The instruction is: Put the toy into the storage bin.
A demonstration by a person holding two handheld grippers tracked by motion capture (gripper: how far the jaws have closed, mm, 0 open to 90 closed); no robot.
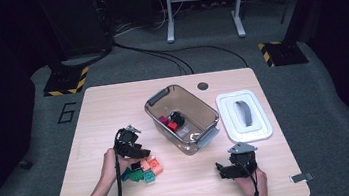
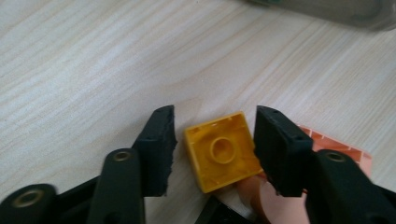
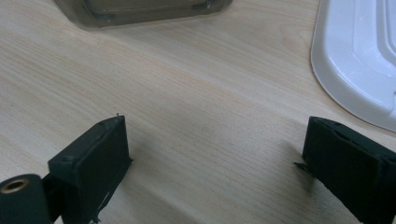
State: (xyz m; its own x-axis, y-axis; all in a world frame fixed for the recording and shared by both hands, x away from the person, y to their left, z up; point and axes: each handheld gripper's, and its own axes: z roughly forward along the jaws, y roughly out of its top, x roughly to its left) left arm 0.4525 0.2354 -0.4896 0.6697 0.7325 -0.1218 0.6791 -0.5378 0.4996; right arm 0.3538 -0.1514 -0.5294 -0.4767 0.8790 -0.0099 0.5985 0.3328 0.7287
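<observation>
Several bricks (image 1: 143,171) remain on the surface (image 1: 89,118); left tongs (image 2: 215,144) narrow around a yellow brick (image 2: 223,151), right tongs (image 3: 215,154) wide, a few binned (image 1: 182,119).

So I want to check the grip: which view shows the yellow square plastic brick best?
The left gripper view: the yellow square plastic brick sits large between the left gripper jaws, a gap at the left jaw. In the high view that gripper covers the brick pile.

Left gripper (image 2: 215,140): black, blocky jaws, chipped pad edge, brass-coloured rivets at the linkage; black cable trails back. Right gripper (image 3: 212,158): same black jaws, brass rivet, grey three-cornered plate on top. Forearms bare, no sleeves.
</observation>
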